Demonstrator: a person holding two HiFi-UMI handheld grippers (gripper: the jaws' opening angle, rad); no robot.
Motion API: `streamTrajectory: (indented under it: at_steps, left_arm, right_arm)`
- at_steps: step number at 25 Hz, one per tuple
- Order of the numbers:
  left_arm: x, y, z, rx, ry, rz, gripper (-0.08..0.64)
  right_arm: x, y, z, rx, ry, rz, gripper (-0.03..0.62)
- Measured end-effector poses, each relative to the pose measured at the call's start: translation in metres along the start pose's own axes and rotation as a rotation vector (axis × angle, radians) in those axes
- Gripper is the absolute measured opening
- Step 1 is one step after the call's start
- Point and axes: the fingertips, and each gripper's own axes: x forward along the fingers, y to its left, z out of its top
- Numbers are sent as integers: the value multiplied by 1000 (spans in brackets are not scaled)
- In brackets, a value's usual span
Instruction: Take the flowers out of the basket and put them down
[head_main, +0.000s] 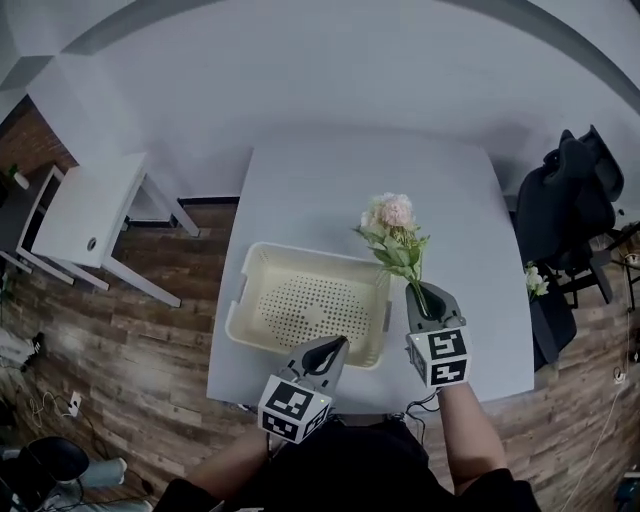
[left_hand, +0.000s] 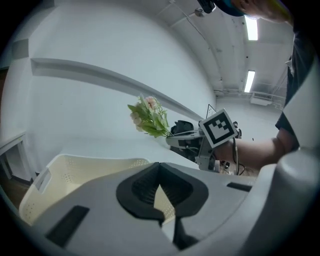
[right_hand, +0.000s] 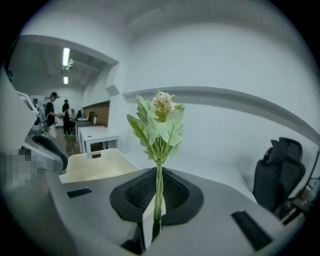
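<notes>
A pink flower (head_main: 392, 213) with green leaves stands upright above the white table (head_main: 330, 190). My right gripper (head_main: 425, 298) is shut on its thin stem, just right of the cream perforated basket (head_main: 250, 292). In the right gripper view the stem (right_hand: 159, 190) runs straight up between the pads, and the basket (right_hand: 95, 165) lies to the left. Nothing shows inside the basket. My left gripper (head_main: 330, 350) hovers at the basket's near rim, its jaws together and nothing in them. The left gripper view shows the flower (left_hand: 148, 119) and the basket (left_hand: 75, 170).
A white side table (head_main: 85, 215) stands on the wooden floor at the left. At the right are a black chair (head_main: 570, 210) and a dark stand with another small white flower (head_main: 537, 282). People (right_hand: 52, 115) stand far off in the room.
</notes>
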Motion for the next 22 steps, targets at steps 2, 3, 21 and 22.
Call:
streamTrajectory:
  at_steps: [2, 3, 21, 22]
  left_arm:
    - [9, -12, 5, 8, -4, -23, 6]
    - [13, -18, 8, 11, -6, -35, 6]
    - [90, -109, 8, 10, 50, -97, 6]
    - [93, -113, 7, 8, 55, -93, 6]
  right_arm:
    - [-14, -24, -9, 85, -15, -48, 31]
    - [-21, -34, -14, 122, -15, -68, 31]
    - [-60, -139, -133, 373, 126, -141, 29]
    - [-59, -142, -139, 375, 134, -137, 29]
